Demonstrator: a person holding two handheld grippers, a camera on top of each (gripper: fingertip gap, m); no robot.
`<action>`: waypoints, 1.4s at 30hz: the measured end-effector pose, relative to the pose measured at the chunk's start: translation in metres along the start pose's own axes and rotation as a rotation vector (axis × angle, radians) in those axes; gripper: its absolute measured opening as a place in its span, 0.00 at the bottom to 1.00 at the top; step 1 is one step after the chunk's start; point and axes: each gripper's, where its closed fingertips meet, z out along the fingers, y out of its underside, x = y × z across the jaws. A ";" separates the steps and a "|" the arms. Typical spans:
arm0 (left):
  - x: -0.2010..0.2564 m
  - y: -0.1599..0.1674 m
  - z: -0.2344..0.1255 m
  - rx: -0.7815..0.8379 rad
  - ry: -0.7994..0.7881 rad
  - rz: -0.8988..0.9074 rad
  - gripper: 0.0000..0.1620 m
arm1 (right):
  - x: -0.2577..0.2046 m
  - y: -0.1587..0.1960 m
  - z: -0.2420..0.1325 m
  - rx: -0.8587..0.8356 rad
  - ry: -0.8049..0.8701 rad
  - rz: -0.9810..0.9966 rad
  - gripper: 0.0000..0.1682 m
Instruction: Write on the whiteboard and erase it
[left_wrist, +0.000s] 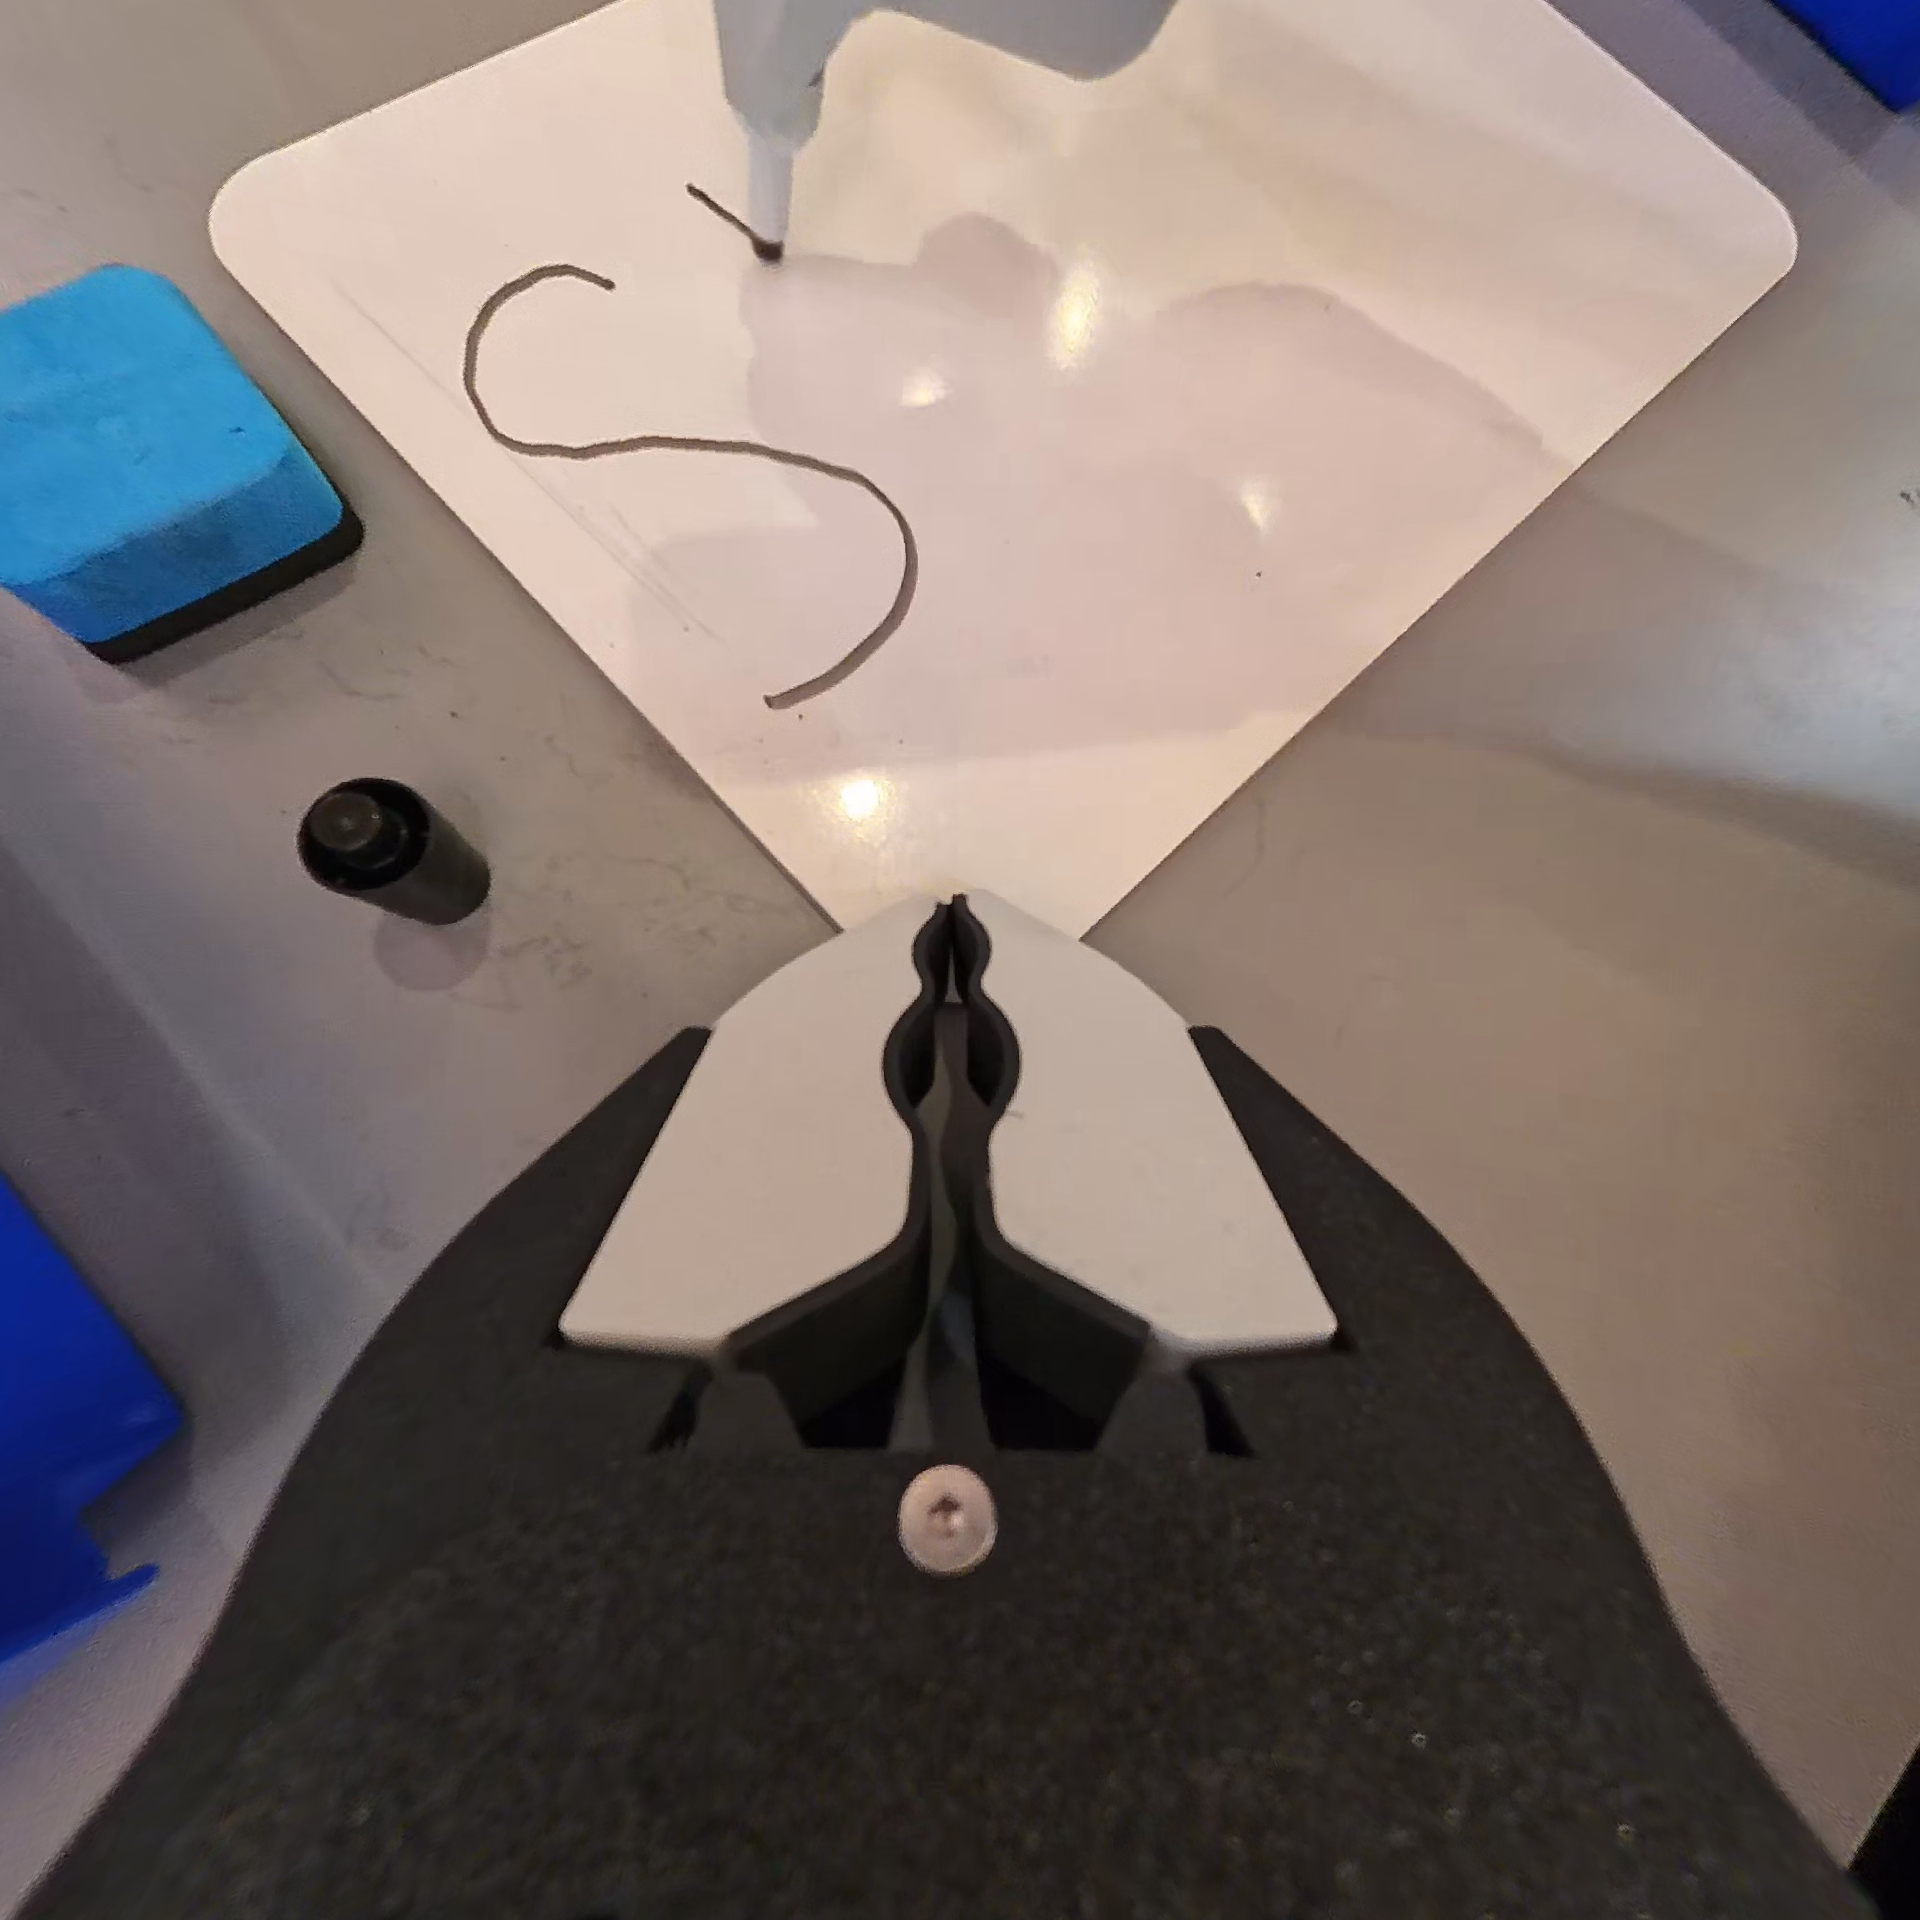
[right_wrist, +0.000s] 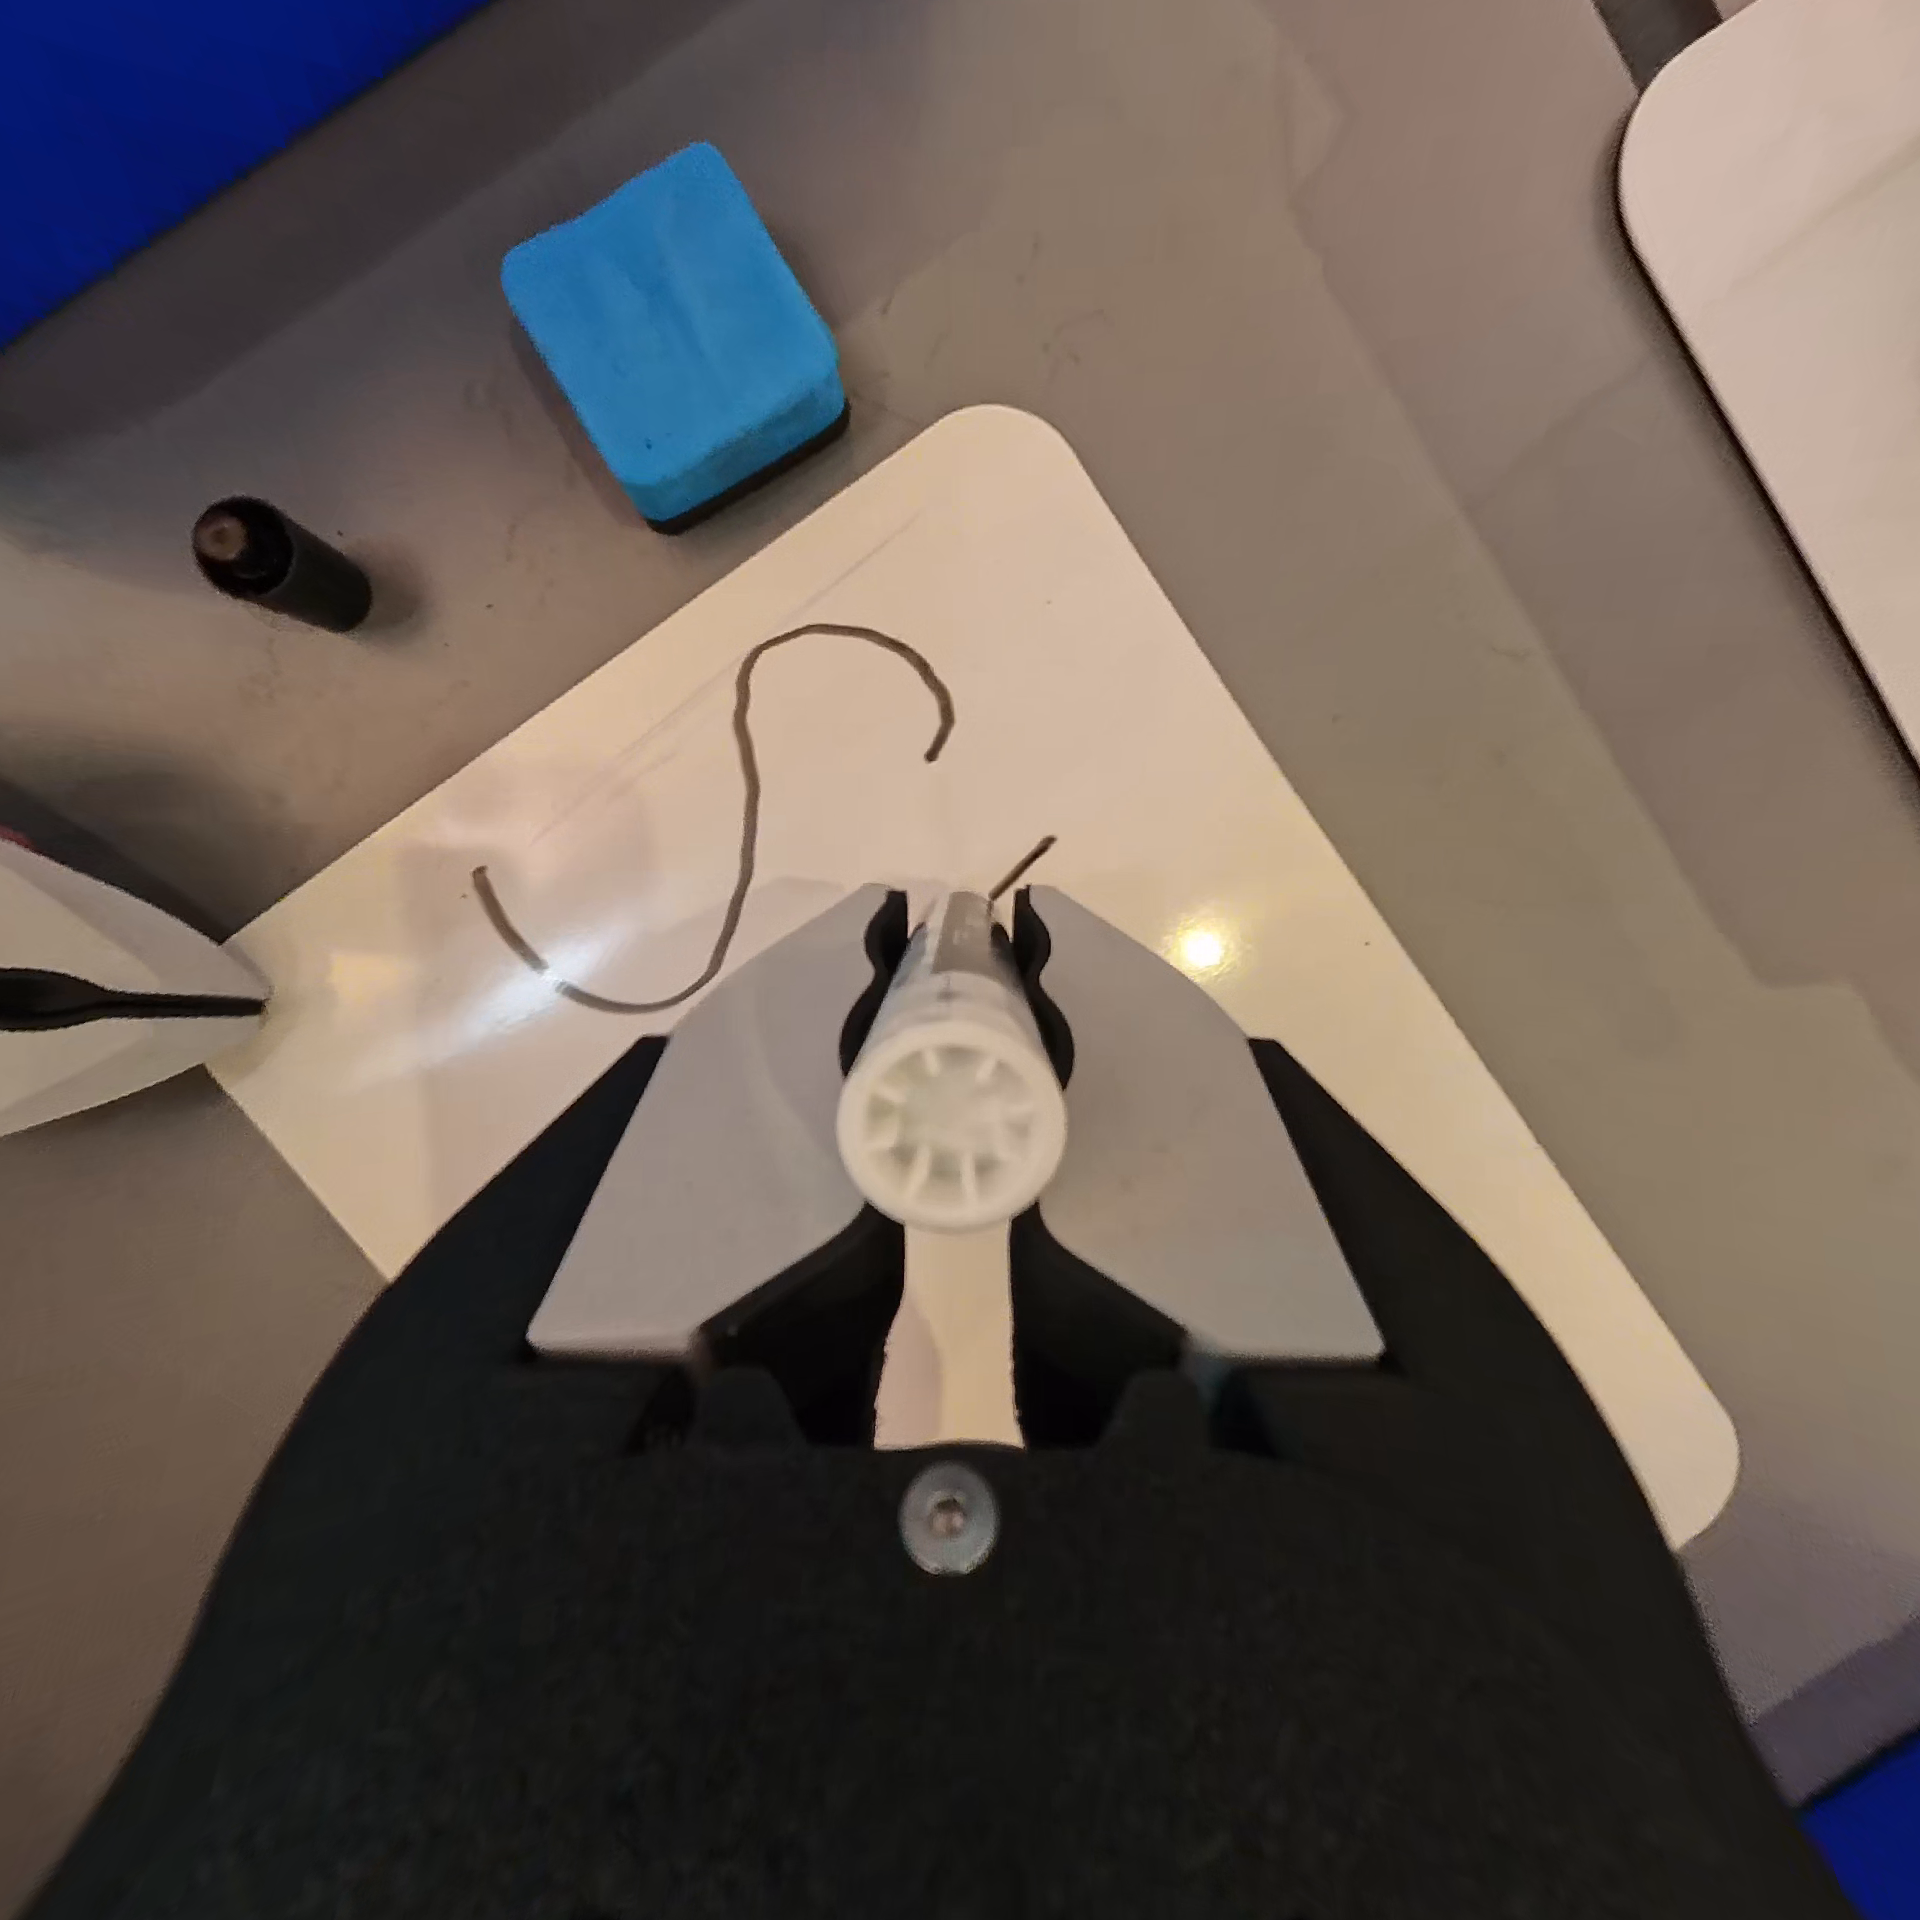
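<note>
A white whiteboard (left_wrist: 1299, 343) (right_wrist: 1195, 748) lies flat on the grey table, with a curved black line (left_wrist: 665, 449) (right_wrist: 748, 769) and a short stroke (left_wrist: 717, 213) (right_wrist: 1029, 860) drawn on it. My right gripper (right_wrist: 956, 904) is shut on a white marker (right_wrist: 951, 1122), held upright; the marker tip (left_wrist: 771, 251) touches the board at the end of the short stroke. My left gripper (left_wrist: 954, 906) is shut and empty, its tips at the board's near corner. A blue eraser (left_wrist: 145, 457) (right_wrist: 675, 332) lies on the table beside the board.
The marker's black cap (left_wrist: 395, 864) (right_wrist: 281, 566) lies on its side on the table near the eraser. A second white board (right_wrist: 1787, 312) sits at the far right. Blue objects (left_wrist: 62, 1423) lie at the table's edges.
</note>
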 end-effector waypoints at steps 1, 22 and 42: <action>0.000 0.000 0.000 0.000 -0.001 0.001 0.00 | -0.002 0.002 -0.001 0.003 -0.001 0.000 0.12; 0.000 0.000 0.000 0.002 -0.011 0.008 0.00 | -0.059 0.040 -0.027 -0.027 -0.011 -0.019 0.12; 0.000 0.000 0.000 0.003 0.002 -0.001 0.00 | 0.002 -0.034 0.013 -0.025 0.026 0.028 0.12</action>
